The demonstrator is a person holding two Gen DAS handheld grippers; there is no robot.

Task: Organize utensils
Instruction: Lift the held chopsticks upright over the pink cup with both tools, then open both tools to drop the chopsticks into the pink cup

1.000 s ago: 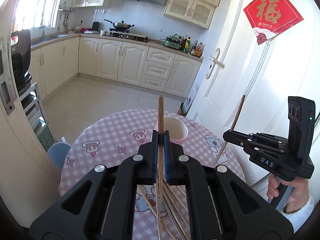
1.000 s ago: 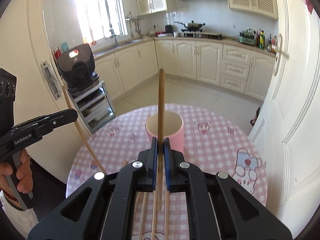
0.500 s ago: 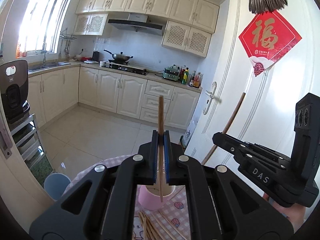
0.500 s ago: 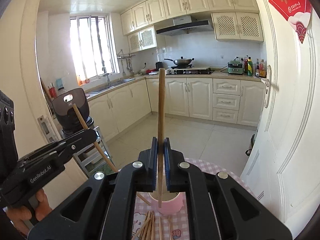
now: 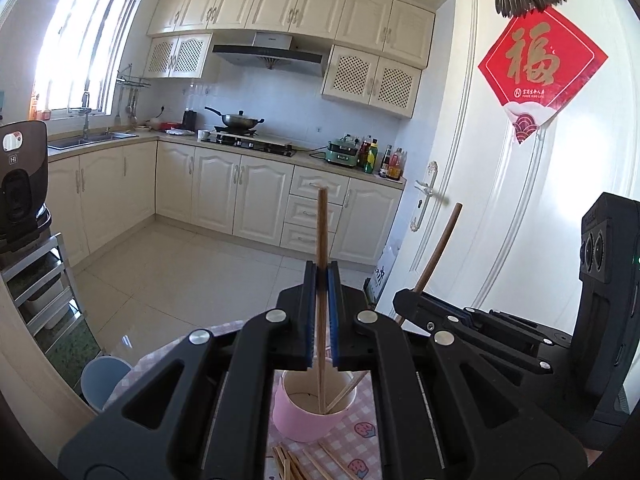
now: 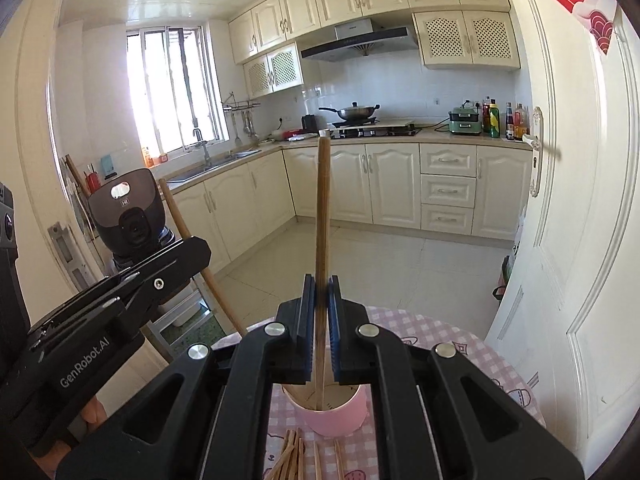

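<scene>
Kitchen cabinets [image 5: 256, 196] back the pink-checked tabletop [image 6: 440, 340], where the pink cup [image 5: 308, 416] stands beyond loose chopsticks [image 6: 292, 456], while my left gripper [image 5: 321, 280] and right gripper [image 6: 319, 284] each hold jaws clenched on one upright chopstick [image 5: 322, 240] above it.

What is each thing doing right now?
left gripper: shut on a chopstick.
right gripper: shut on another chopstick.
pink cup: upright, both chopstick tips dipping inside.
loose chopsticks: lying on the table.
door: closed.
</scene>
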